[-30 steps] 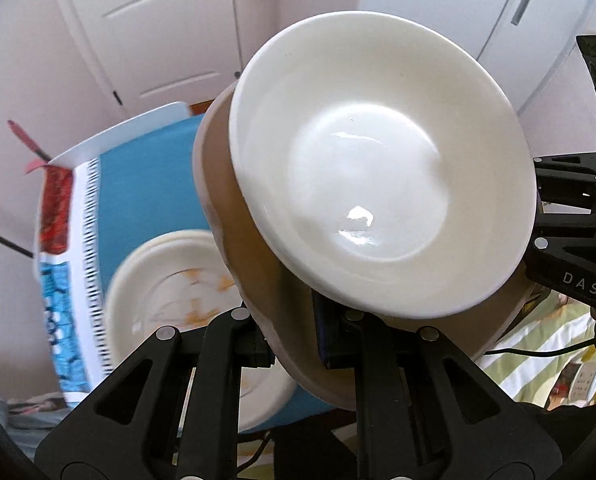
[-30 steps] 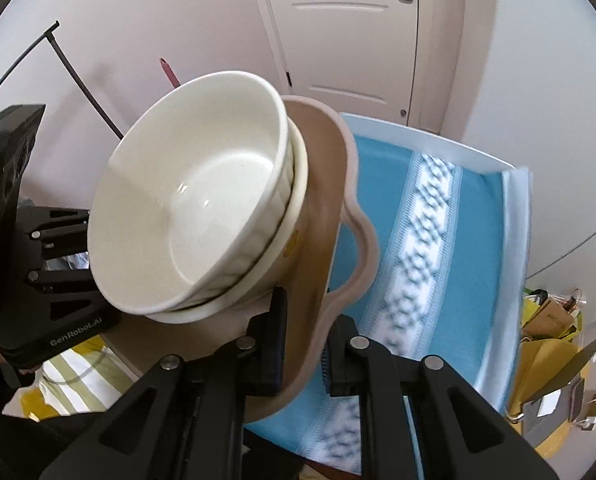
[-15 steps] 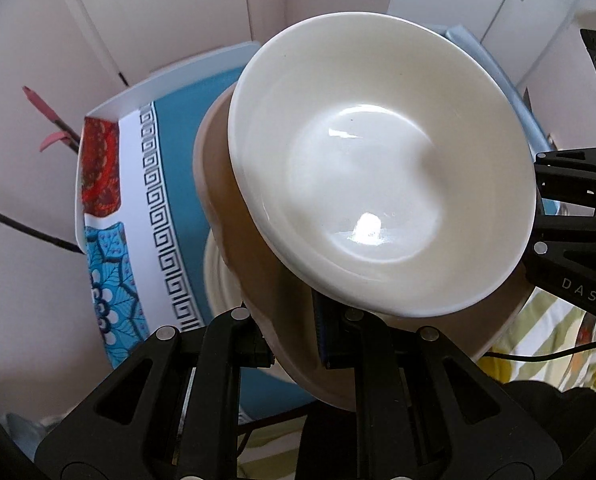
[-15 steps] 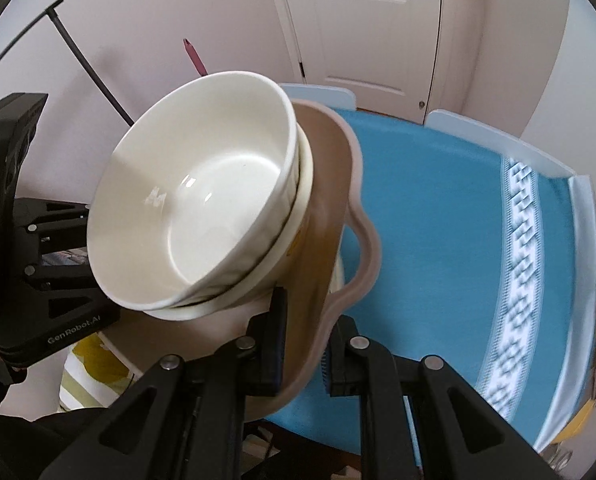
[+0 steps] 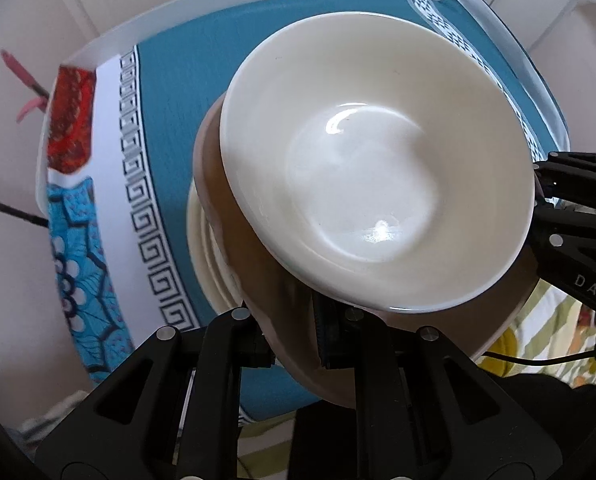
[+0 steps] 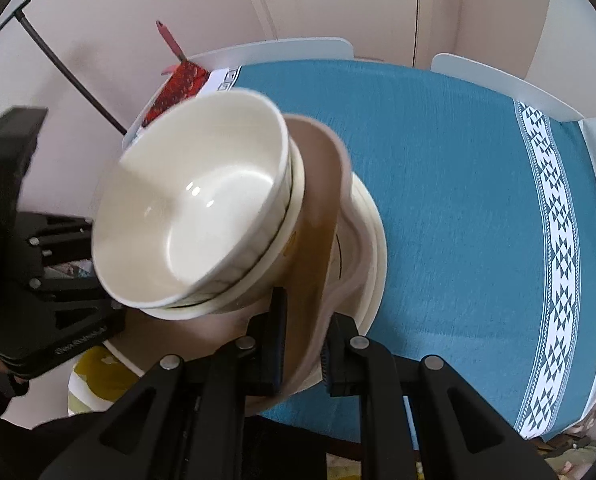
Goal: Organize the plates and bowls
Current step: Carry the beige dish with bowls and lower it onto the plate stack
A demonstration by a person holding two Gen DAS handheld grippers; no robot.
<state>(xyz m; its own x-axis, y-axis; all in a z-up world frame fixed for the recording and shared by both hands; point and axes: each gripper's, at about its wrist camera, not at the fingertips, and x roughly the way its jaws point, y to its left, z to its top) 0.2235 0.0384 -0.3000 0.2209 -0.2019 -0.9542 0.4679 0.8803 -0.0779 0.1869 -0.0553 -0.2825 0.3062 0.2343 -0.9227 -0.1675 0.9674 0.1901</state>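
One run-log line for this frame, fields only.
left tool: shut on tan scalloped plate | right tool: shut on same plate | load: stacked white bowls | below: cream plate stack, teal tablecloth

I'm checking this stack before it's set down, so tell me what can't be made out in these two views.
- Left wrist view: most of the cream plate on the table is hidden behind the tan tray.
- Right wrist view: how many bowls sit under the white bowl is unclear; its body hides the ones under it.
- Both views: whether the tray touches that plate, the tray blocks the gap.
- Right wrist view: the left tool is blurred and cut off by the edge.
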